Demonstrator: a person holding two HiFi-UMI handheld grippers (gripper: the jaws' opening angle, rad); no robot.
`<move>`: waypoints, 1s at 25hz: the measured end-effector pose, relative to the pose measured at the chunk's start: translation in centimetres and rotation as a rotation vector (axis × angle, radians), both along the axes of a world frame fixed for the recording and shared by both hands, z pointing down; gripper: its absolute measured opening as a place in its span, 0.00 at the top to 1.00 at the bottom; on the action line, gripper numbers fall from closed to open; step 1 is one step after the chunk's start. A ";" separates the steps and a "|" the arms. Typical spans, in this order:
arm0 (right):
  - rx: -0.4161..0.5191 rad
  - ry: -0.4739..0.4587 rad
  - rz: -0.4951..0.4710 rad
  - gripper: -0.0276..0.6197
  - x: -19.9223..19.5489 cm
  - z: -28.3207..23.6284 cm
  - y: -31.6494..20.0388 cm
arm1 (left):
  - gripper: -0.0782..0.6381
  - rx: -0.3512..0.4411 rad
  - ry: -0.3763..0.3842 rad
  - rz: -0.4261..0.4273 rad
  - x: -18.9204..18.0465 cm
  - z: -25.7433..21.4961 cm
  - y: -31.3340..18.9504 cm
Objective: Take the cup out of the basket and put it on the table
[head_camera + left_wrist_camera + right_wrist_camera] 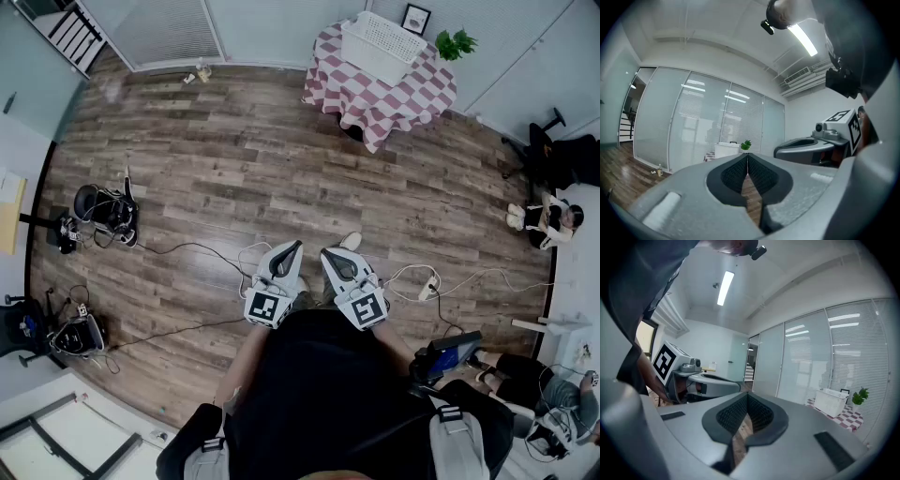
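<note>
A white basket (380,37) stands on a table with a red and white chequered cloth (375,98) at the far side of the room. No cup shows in any view; the basket's inside is hidden. My left gripper (290,247) and right gripper (331,253) are held side by side close to my body, far from the table, both pointing toward it. In the left gripper view the left gripper (747,155) is shut with nothing in it, and the basket (725,150) is small ahead. The right gripper (747,394) is likewise shut and empty, with the basket (830,401) at the right.
Wooden floor lies between me and the table. Cables (187,248) and a power strip (428,289) trail across it near my feet. Equipment (103,211) sits at the left. A person (544,220) sits at the right wall. A potted plant (452,42) stands behind the table.
</note>
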State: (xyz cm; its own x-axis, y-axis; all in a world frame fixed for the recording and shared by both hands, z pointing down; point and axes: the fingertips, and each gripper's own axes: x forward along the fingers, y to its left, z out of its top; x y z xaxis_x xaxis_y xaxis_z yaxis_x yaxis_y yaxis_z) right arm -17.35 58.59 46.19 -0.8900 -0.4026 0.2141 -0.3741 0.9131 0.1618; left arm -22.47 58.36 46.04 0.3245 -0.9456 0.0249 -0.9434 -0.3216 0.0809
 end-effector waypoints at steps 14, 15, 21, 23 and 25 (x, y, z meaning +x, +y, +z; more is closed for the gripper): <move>-0.082 -0.010 -0.141 0.94 -4.3 1.3 3.1 | 0.88 -0.028 -0.020 -0.097 -3.2 0.4 1.5; -0.093 -0.014 -0.152 0.94 -4.4 1.3 3.2 | 0.88 -0.034 -0.019 -0.098 -3.2 0.5 1.5; -0.093 -0.019 -0.151 0.94 -3.9 1.4 2.9 | 0.88 -0.029 -0.041 -0.084 -2.5 0.7 1.3; -0.091 -0.015 -0.145 0.94 -3.7 1.5 2.7 | 0.88 -0.033 -0.037 -0.082 -2.4 0.8 1.3; -0.092 -0.013 -0.134 0.94 -3.6 1.4 2.5 | 0.88 -0.040 -0.031 -0.079 -2.3 1.0 1.3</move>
State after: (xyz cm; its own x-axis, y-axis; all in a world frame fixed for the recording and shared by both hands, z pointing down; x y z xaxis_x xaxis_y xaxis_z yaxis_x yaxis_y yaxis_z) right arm -20.94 61.11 47.61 -0.9375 -0.2591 0.2324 -0.2495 0.9658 0.0706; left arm -24.81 59.63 46.99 0.2477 -0.9662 0.0720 -0.9679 -0.2435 0.0620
